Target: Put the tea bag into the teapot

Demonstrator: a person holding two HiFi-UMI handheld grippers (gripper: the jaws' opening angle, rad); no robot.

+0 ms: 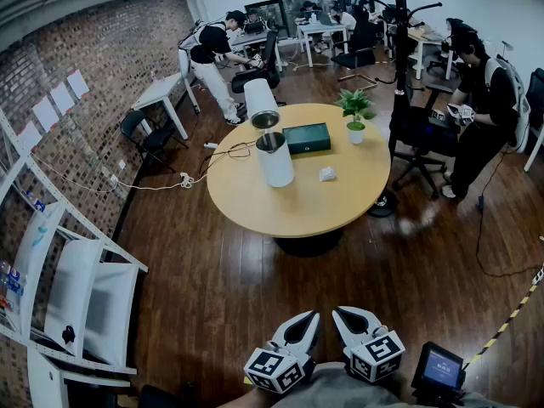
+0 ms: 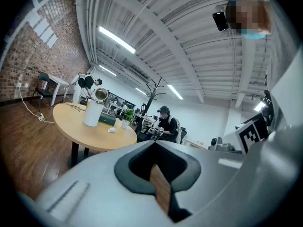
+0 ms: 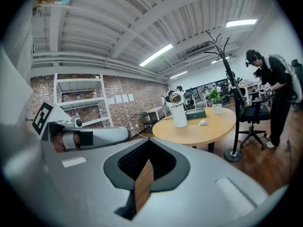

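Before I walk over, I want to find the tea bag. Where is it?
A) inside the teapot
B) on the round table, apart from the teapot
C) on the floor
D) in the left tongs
B: the head view shows the tea bag lying on the round table, apart from the white teapot.

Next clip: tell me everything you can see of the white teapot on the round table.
The teapot is a tall, plain white cylinder, plastic-looking, standing upright on the left part of the round wooden table. Its lid is swung open behind the mouth, showing a shiny, metallic round inner face. A dark cable runs across the tabletop toward its base. A dark green box lies close beside it.
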